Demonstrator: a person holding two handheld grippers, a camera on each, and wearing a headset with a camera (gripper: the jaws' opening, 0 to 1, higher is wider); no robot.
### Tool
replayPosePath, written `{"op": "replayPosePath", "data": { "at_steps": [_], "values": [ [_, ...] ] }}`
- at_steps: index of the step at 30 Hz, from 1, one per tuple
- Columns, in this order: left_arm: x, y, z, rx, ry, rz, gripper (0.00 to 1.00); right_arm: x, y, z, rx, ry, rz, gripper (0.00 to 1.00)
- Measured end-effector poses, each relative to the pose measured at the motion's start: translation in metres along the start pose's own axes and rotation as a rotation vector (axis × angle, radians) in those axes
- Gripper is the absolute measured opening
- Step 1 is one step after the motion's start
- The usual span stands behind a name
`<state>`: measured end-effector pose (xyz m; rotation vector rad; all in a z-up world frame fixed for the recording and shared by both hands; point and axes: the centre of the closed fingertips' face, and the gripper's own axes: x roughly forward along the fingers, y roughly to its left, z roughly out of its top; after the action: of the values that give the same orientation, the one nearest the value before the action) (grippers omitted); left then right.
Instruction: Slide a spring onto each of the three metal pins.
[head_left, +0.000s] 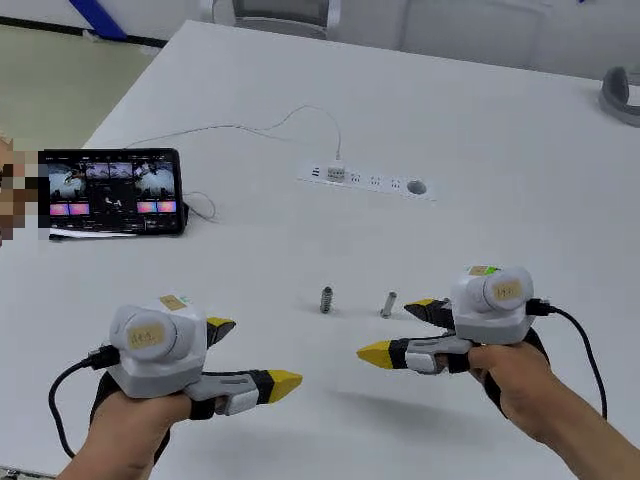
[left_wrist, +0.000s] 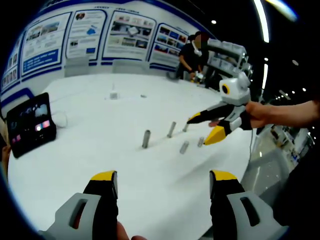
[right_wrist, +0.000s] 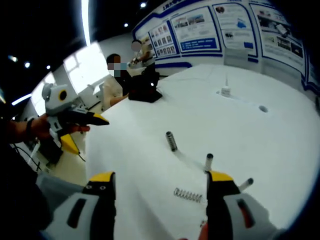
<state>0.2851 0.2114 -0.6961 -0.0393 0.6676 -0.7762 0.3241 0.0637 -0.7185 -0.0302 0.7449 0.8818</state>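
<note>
Two short metal pins stand upright mid-table. The left pin (head_left: 326, 299) wears a spring (right_wrist: 171, 141). The pin to its right (head_left: 389, 304) is bare (right_wrist: 208, 161). A third bare pin (right_wrist: 245, 184) stands close by my right jaw. A loose spring (right_wrist: 188, 195) lies flat on the table between my right jaws. My right gripper (head_left: 398, 328) is open and empty, its upper tip just right of the bare pin. My left gripper (head_left: 252, 352) hovers open and empty at the near left, well short of the pins (left_wrist: 146, 138).
A tablet (head_left: 110, 190) with a lit screen lies at the left. A white power strip (head_left: 365, 182) with a plugged cable sits behind the pins. A grey object (head_left: 620, 95) rests at the far right corner. A person (right_wrist: 116, 82) sits by the table's far end.
</note>
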Motion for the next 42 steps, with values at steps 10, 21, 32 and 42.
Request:
{"op": "replayPosePath", "data": {
  "at_steps": [10,21,32,42],
  "values": [
    [0.009,-0.007,0.002,0.014,0.009,-0.018,0.77,-0.016,-0.006,-0.013,0.036,-0.022,-0.024,0.77],
    [0.020,-0.015,0.005,0.033,0.022,-0.040,0.77,-0.034,-0.010,-0.026,0.062,-0.032,-0.045,0.79],
    [0.037,-0.030,0.010,0.062,0.040,-0.074,0.78,-0.051,-0.014,-0.039,0.081,-0.032,-0.060,0.80],
    [0.060,-0.047,0.012,0.106,0.070,-0.120,0.78,-0.063,-0.016,-0.048,0.091,-0.029,-0.073,0.81]
  ]
}}
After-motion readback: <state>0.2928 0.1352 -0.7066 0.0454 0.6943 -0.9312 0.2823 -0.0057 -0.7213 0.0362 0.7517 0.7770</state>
